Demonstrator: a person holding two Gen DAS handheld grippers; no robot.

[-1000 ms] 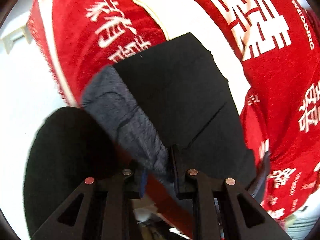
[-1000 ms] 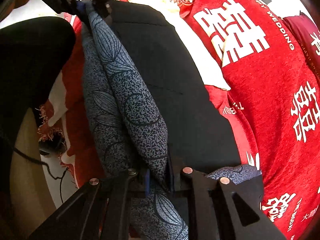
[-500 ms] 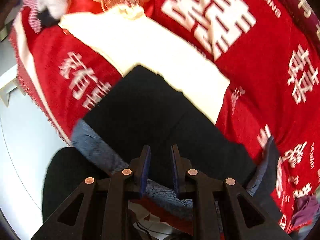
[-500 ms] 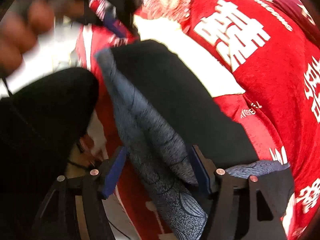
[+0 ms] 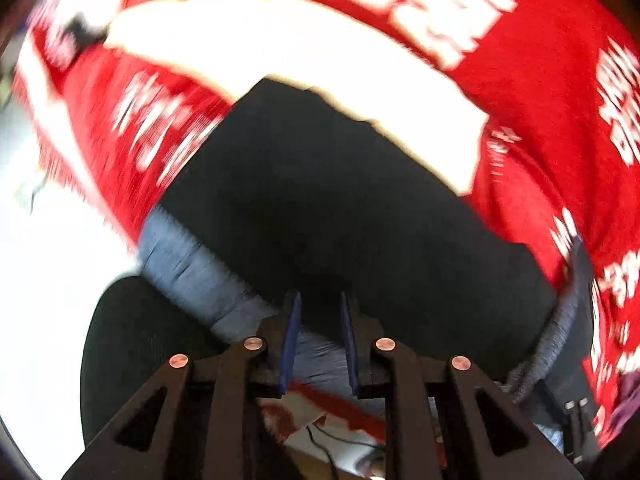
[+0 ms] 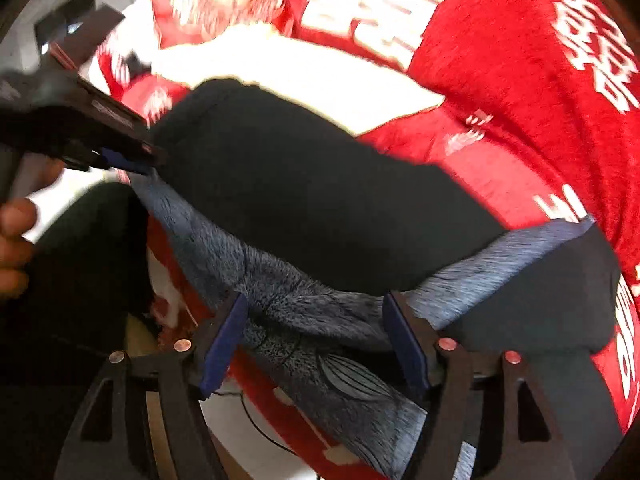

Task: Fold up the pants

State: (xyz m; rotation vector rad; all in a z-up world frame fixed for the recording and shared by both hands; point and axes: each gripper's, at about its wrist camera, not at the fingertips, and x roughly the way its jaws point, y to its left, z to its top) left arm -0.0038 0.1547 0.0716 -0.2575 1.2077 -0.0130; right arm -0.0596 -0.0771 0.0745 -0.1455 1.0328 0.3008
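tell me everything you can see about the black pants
The black pants lie flat and folded on the red cloth, partly over a cream panel. The outer face is plain matte black; a grey lining with a leaf print shows along the near edge and drapes off the front. The right gripper stands open around that lining. The left gripper, open, is at the near edge.

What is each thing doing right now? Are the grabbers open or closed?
left gripper: jaws nearly closed at the pants' grey edge; whether it grips is unclear.
right gripper: wide open, one pad on each side of the grey fabric.
pants: lying on the blanket, grey inside showing along the near edge.
red blanket: spread out under everything.
white cloth: lying flat, partly under the pants.
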